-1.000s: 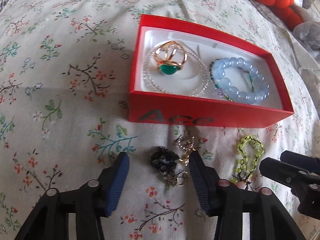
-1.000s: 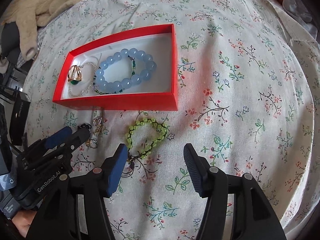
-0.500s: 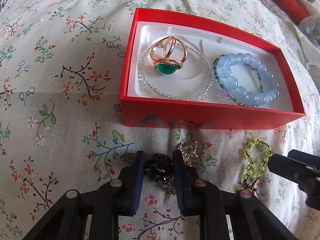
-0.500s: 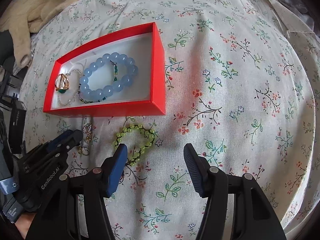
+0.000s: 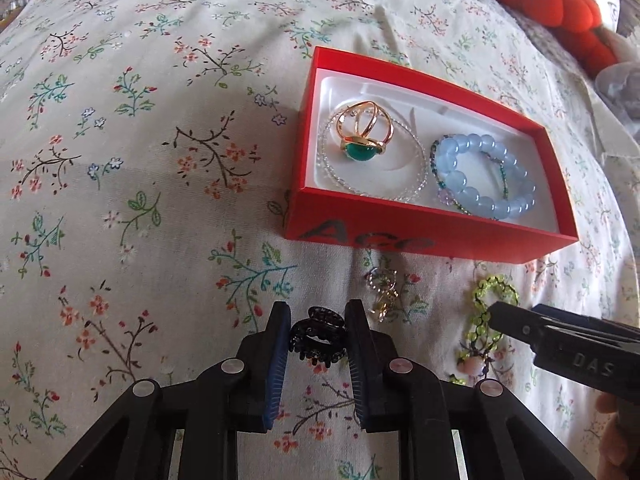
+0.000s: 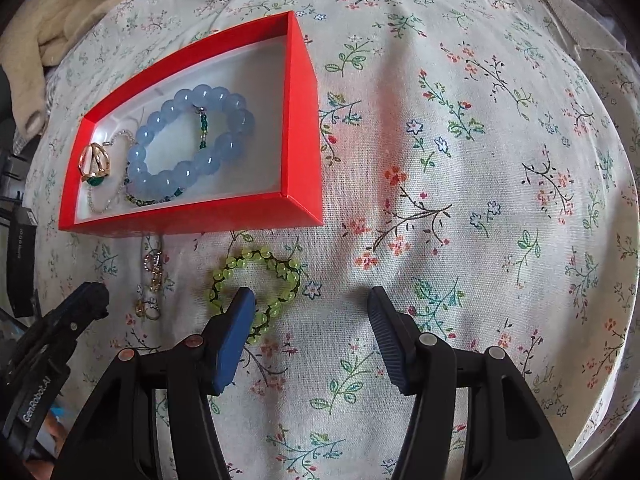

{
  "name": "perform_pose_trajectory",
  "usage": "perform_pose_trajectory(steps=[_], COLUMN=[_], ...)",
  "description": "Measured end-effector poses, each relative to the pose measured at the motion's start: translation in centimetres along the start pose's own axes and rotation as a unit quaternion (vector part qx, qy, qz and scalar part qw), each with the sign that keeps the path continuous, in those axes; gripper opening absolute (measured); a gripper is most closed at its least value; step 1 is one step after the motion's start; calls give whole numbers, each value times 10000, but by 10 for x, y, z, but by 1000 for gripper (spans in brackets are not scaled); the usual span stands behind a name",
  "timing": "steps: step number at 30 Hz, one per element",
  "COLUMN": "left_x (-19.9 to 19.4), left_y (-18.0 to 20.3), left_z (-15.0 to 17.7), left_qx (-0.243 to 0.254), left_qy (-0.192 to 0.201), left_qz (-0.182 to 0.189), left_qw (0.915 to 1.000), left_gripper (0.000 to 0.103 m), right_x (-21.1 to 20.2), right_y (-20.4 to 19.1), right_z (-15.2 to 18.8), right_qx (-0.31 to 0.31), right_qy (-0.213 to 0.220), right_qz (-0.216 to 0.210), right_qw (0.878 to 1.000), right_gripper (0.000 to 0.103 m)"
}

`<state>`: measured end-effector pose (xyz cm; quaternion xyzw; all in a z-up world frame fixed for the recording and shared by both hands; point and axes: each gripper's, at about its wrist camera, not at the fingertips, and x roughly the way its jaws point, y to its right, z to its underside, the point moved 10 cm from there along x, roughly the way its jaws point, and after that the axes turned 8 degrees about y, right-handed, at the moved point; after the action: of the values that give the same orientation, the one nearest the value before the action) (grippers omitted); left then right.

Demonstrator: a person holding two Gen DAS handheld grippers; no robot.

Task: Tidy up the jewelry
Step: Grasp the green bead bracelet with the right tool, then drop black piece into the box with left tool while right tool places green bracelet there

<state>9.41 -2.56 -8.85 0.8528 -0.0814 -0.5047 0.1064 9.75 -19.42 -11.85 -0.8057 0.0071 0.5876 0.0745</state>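
Black claw hair clip [image 5: 317,342] now sits pinched between the pads of the left gripper [image 5: 318,344], jaws narrowed onto its two sides; a second ago the jaws stood wide around it on the cloth, half a second ago nearly closed. Clip appears raised off the floral cloth [image 5: 120,208], and the view has swung so the red box [image 5: 420,236] lies further right. Judgement: grasp made, carry to box comes next. Box already holds gold ring with green stone [image 5: 362,136] inside a clear bead strand [image 5: 416,168], and the blue bead bracelet [image 5: 484,178]. Outside the box, near its front wall: small gold charm piece [image 5: 382,290] and green bead bracelet [image 6: 256,280]. Right gripper [image 6: 312,320] hangs wide open, holding nothing, its left pad over the green bracelet's lower loop; contact cannot be told.
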Motion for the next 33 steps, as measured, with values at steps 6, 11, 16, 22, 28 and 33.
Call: perform_pose_trajectory(steps=[6, 11, 16, 22, 28, 33], left_x=[-7, -9, -7, -5, -7, -12], left_y=[-7, -7, -2, 6, 12, 16], left_z=[2, 1, 1, 2, 4, 4], left_qx=[-31, -26, 21, 85, 180, 237], left_qy=[11, 7, -16, -32, -27, 13], left_qz=[29, 55, 78, 94, 148, 198], left_qw=[10000, 10000, 10000, 9999, 9997, 9995], left_gripper=[22, 22, 22, 22, 22, 22], right_x=[9, 7, 7, -2, -14, -31], right_y=[-19, -32, -40, -28, -23, -26], right_z=[-3, -5, -6, 3, 5, 8], right_qx=[-406, -646, -745, -695, -684, -702], right_qy=[146, 266, 288, 264, 443, 600], right_qz=[249, 164, 23, -265, -364, -501], right_qw=[9988, 9974, 9968, 9969, 9960, 9945], right_gripper=[71, 52, 25, 7, 5, 5])
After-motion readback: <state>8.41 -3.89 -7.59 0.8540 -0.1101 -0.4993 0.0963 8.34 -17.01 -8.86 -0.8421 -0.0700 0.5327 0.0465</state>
